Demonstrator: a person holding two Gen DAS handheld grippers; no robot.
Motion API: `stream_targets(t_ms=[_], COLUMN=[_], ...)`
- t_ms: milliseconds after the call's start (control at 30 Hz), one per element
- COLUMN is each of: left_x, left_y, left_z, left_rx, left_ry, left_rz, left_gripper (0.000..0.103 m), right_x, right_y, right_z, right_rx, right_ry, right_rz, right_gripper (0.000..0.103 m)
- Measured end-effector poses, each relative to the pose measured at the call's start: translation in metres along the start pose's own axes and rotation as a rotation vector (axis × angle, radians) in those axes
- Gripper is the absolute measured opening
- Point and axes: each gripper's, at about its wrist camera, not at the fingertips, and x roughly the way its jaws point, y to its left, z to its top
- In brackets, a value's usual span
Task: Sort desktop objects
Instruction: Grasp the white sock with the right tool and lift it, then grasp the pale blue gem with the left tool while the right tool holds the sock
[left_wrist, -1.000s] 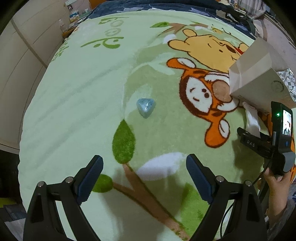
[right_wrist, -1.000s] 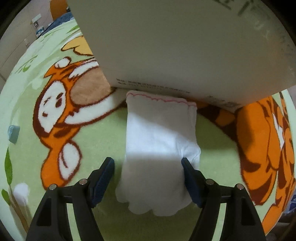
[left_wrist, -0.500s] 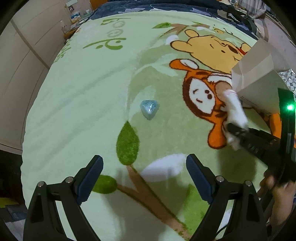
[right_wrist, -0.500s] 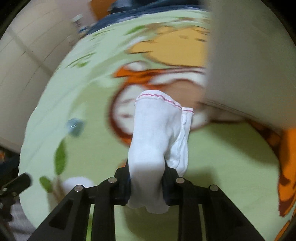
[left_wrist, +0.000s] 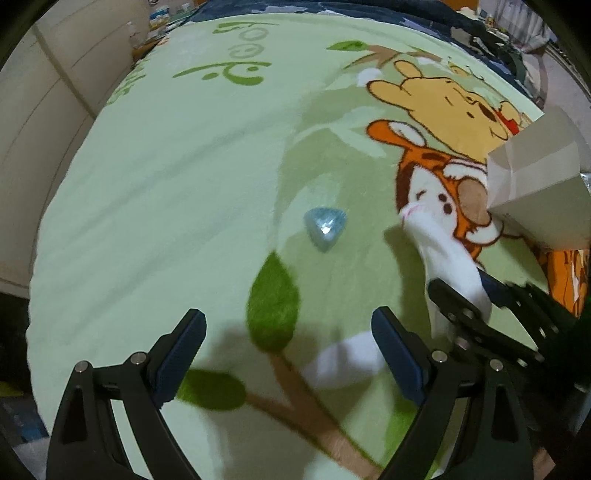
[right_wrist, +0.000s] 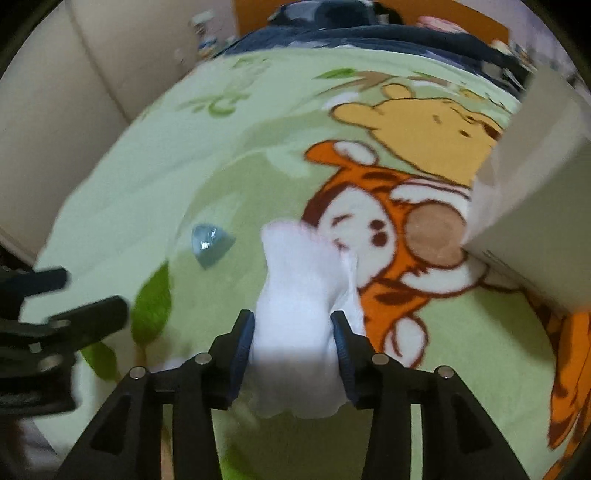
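My right gripper (right_wrist: 293, 334) is shut on a white sock (right_wrist: 299, 295) and holds it above the green cartoon blanket (right_wrist: 147, 166). The sock also shows in the left wrist view (left_wrist: 443, 254), pinched in the right gripper (left_wrist: 461, 295) at the right. A small light-blue heart-shaped object (left_wrist: 325, 227) lies on the blanket ahead of my left gripper (left_wrist: 288, 343), which is open and empty. The same blue object shows in the right wrist view (right_wrist: 210, 243), left of the sock.
A white paper bag (left_wrist: 535, 184) stands at the right on the blanket; it also shows in the right wrist view (right_wrist: 535, 203). A beige wall (left_wrist: 44, 110) borders the left. Dark bedding (right_wrist: 369, 33) lies at the far edge.
My right gripper closed on the sock, lifted it away from the paper bag and carried it left toward the blue object. My left gripper stayed open and shifted slightly.
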Motion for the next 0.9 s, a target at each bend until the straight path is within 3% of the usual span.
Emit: stream_targets(t_ms=[200,367,600,700,900], left_x=[0.02,0.04,0.081,0.102,0.115], left_y=[-0.022,-0.036,-0.031,-0.027,-0.024], left_z=[0.018,0.027,0.04,0.044,0.04], left_rx=[0.069,0.13,0.151,0.151,0.151], left_ry=[-0.013,-0.003,0.037,0.063,0.026], left_rz=[-0.049,-0.052,-0.072,-0.072,-0.086], left_gripper=[0.092,0.092,0.092,0.092,0.092], right_x=[0.011,0.012,0.038,0.047,0.07], right_y=[-0.015,-0.012,-0.008,-0.007,0.002], right_z=[0.017,0.01,0.004,0.005,0.009], right_rx=[0.067,0.074,0.068,0.073,0.043], right_ry=[0.024,0.043,0.112,0.122,0.156], right_rz=[-0.01,0.062,0.018,0.003,-0.038], right_gripper=[0.044,0.044,0.045,0.053,0.058])
